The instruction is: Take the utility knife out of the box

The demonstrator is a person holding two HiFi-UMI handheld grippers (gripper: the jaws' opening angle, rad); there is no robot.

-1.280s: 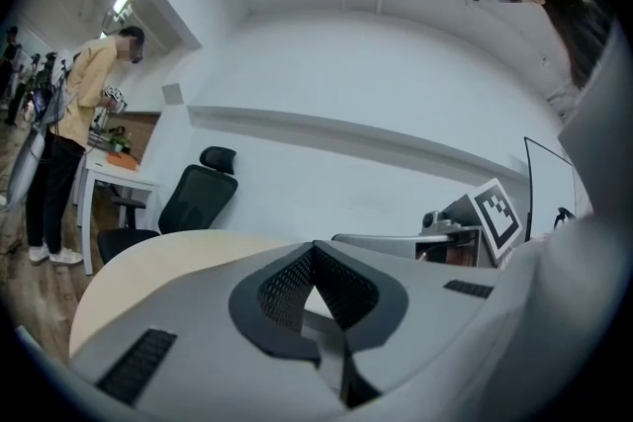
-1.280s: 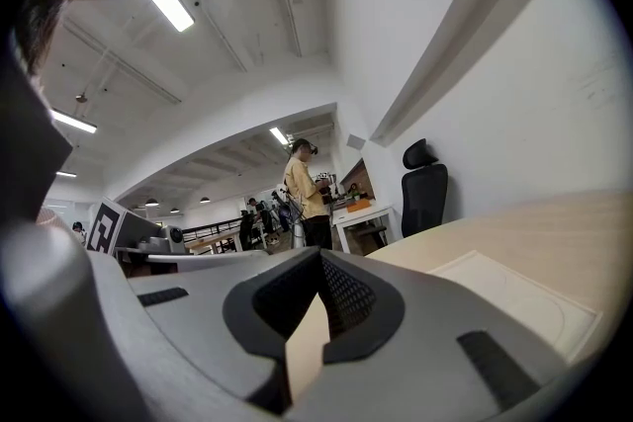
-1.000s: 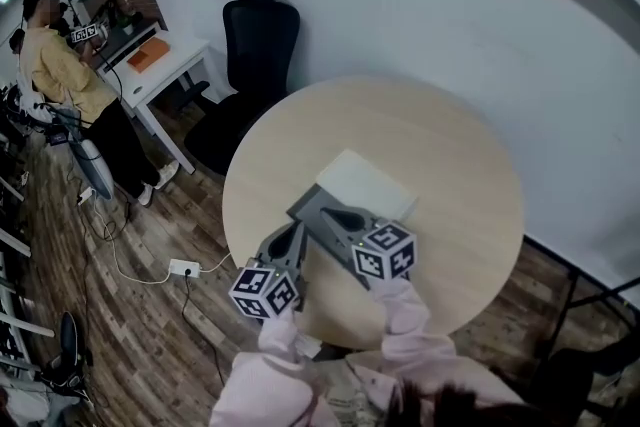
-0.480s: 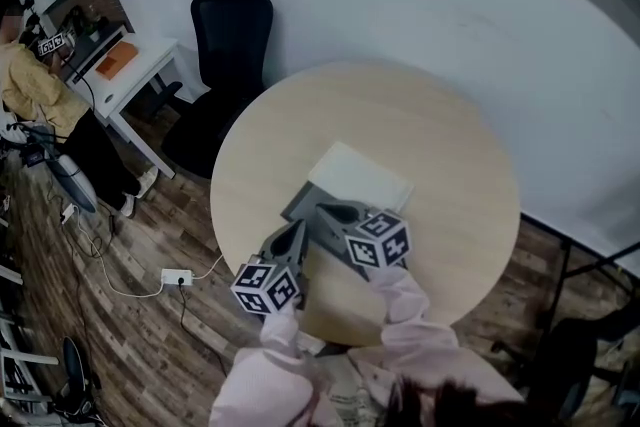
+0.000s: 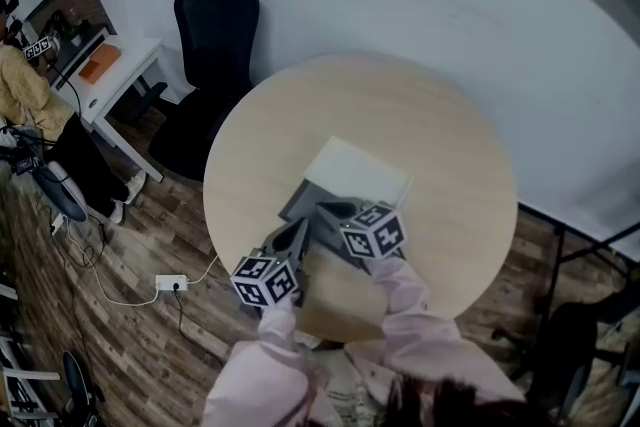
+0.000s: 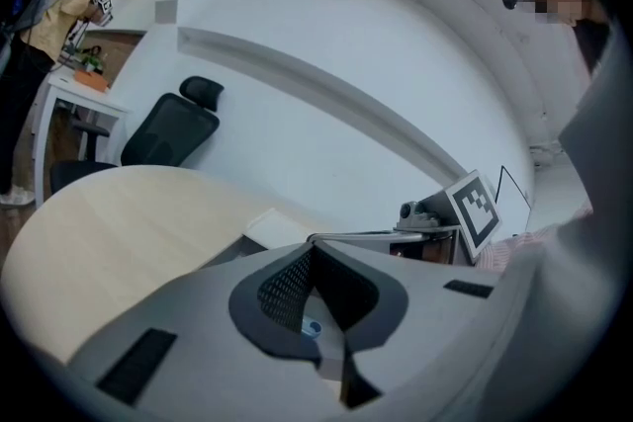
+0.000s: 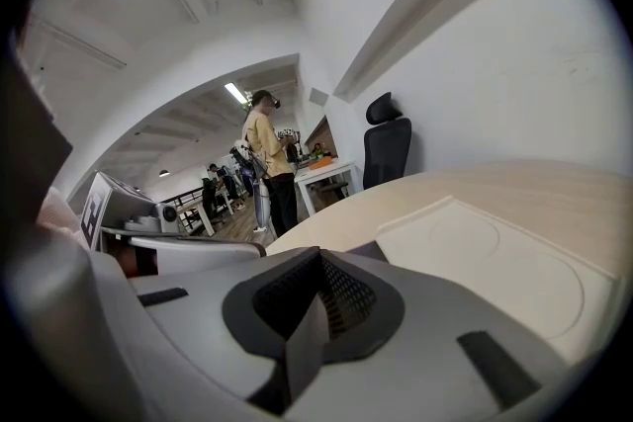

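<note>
Utility knife: hidden; no view shows it.
Left jaws: the left gripper has its two jaws pressed together at the tips, with nothing held between them.
Right jaws: the right gripper is closed the same way, tip to tip, and is empty.
Jaws to each other: in the head view the left gripper and right gripper sit side by side, tips near one another, each angled a little downward.
Just ahead of the tips: a grey flat piece lies on the tabletop, touching the near edge of the box.
Box: white, flat and rectangular, with its lid closed. It lies just beyond both jaw tips, ahead and right of the left jaws and ahead and right of the right jaws.
Beneath the jaws: a round table of pale wood.
Behind the jaws: pale pink sleeves.
Far beyond the tips: a black office chair against a white wall.
Far to the left of the jaws: a person in a yellow top stands at a white desk, and a power strip lies on the wooden floor.
</note>
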